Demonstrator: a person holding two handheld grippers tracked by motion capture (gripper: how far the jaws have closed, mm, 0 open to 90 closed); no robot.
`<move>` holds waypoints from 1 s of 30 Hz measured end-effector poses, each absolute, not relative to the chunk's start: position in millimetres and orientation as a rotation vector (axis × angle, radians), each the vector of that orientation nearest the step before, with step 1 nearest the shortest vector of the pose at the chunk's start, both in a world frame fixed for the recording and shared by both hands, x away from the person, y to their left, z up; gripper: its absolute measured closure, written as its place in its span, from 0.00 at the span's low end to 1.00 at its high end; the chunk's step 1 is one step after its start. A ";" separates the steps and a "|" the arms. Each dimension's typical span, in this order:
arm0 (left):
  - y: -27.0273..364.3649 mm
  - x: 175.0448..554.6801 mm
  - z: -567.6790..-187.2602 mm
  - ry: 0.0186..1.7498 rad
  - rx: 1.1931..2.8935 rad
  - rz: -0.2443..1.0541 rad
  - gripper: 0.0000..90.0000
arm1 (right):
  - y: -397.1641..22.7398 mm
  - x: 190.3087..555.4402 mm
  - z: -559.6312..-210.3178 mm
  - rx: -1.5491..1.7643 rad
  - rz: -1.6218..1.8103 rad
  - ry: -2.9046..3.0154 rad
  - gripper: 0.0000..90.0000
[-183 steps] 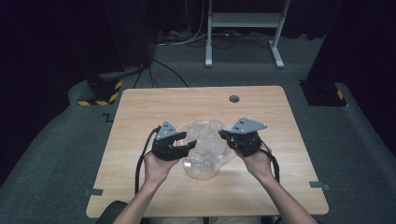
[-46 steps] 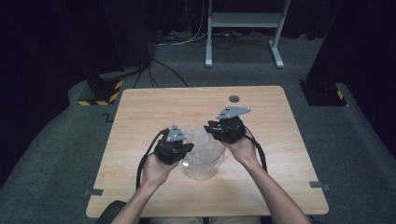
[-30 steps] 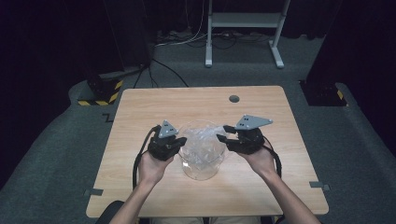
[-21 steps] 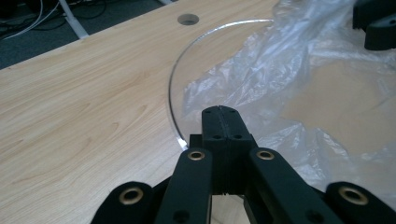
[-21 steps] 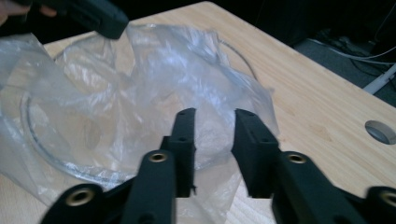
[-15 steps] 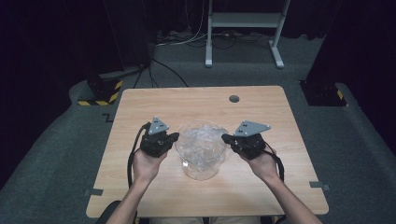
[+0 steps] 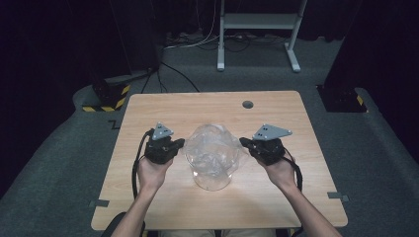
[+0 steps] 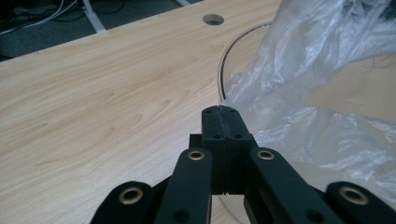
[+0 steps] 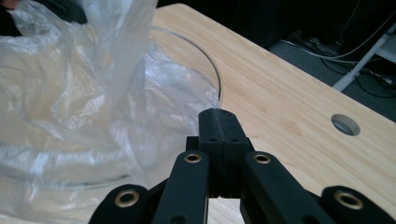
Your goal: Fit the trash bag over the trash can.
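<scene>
A crumpled clear plastic bag (image 7: 213, 152) sits in a round clear container (image 7: 212, 181) at the middle of the table. My left gripper (image 7: 181, 143) is at the bag's left edge and my right gripper (image 7: 243, 142) at its right edge, with the film spread between them. In the left gripper view the jaws are pressed together (image 8: 219, 112) with the bag (image 8: 317, 93) running off from their tip, beside the container rim (image 8: 223, 70). In the right gripper view the jaws are likewise together (image 9: 219, 114), where the bag (image 9: 70, 93) meets them over the rim (image 9: 212, 70).
The wooden table (image 7: 163, 113) has a round cable hole (image 7: 247, 104) near its far edge. A white metal stand (image 7: 257, 22) and cables lie on the floor beyond. Bare tabletop lies left, right and in front of the container.
Both hands have drawn apart, the left gripper moving left and the right one coming down lower. The bag now lies spread wider over the container.
</scene>
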State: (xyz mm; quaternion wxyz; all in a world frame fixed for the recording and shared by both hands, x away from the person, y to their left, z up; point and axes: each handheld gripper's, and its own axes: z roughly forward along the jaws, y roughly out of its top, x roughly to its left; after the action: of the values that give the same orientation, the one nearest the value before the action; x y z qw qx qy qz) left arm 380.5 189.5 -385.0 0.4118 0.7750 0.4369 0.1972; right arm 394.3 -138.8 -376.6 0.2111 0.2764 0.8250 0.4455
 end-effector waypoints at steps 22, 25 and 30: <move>186.7 379.1 -384.8 1.091 1.950 0.496 1.00 | -136.3 378.7 -357.1 0.686 1.444 2.328 0.65; 186.8 379.4 -384.9 1.092 1.947 0.492 1.00 | -136.1 378.8 -357.2 0.679 1.448 2.332 0.64; 186.3 379.7 -385.3 1.093 1.947 0.491 1.00 | -136.0 378.8 -357.0 0.682 1.447 2.339 0.63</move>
State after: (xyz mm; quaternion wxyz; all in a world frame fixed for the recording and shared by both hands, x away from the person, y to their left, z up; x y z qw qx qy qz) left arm 379.7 186.3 -385.3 0.4148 0.7751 0.4349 0.1953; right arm 378.8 -136.0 -357.0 0.1535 0.2378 0.8157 0.5045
